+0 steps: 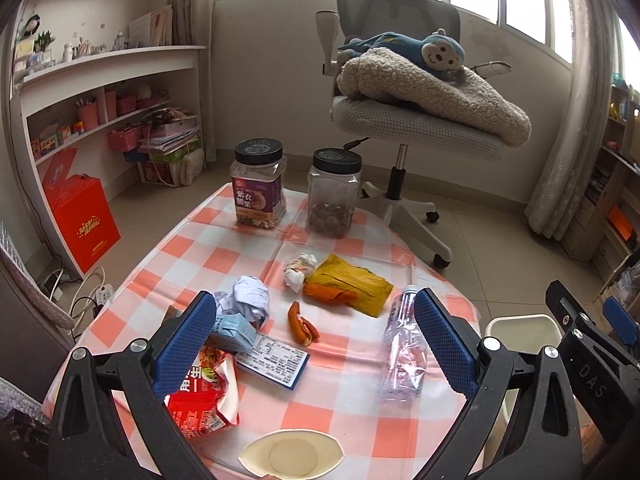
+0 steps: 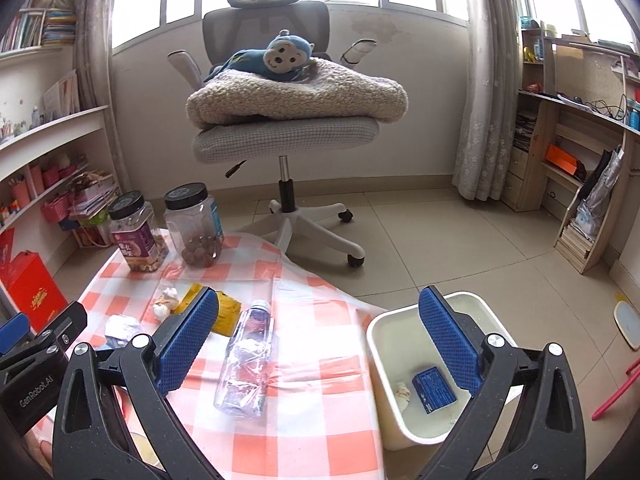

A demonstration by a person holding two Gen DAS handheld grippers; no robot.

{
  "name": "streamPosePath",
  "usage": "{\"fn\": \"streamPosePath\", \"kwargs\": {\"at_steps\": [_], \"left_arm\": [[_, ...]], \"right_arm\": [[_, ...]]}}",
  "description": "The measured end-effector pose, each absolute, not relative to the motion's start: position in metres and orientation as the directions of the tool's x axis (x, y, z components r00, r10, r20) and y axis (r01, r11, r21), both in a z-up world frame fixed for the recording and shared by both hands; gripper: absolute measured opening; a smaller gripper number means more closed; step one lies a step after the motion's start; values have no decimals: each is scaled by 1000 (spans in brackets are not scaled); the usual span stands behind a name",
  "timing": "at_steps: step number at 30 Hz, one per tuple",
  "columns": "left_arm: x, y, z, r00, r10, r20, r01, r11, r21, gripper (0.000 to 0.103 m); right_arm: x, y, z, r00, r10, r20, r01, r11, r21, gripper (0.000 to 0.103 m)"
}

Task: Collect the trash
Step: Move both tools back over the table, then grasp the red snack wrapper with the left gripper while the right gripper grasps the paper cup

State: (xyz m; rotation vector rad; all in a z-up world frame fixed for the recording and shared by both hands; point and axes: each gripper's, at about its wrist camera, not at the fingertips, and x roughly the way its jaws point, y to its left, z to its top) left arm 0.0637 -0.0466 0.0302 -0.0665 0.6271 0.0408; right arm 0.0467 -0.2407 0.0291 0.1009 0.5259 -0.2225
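What I can read

"DAS" is on my right gripper; "GenRobot.AI" on my left gripper; the far left jar reads "紫衣腰果".

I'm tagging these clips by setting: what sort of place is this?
Probably a home study or bedroom: a grey mesh office chair carrying a blue monkey plush toy, white wall shelves of books and stationery, and a low table under an orange-and-white checked cloth.

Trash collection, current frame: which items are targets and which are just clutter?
Job items:
crushed plastic bottle
crumpled paper
red snack bag
yellow wrapper
orange peel
white bin

Lying about:
labelled nut jar
clear jar
office chair
monkey plush
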Motion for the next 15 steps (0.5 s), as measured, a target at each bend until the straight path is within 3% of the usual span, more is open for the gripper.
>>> {"fn": "streamPosePath", "kwargs": {"at_steps": [8,15], "left_arm": [[85,18,-7,652,72,-755,-122,992,-11,96],[104,64,-65,419,9,-908,-137,989,-54,96]], "right_arm": [[65,-197,16,816,-103,-568,146,989,31,96],[80,-175,0,766,-69,-639,89,996,-1,96]]}}
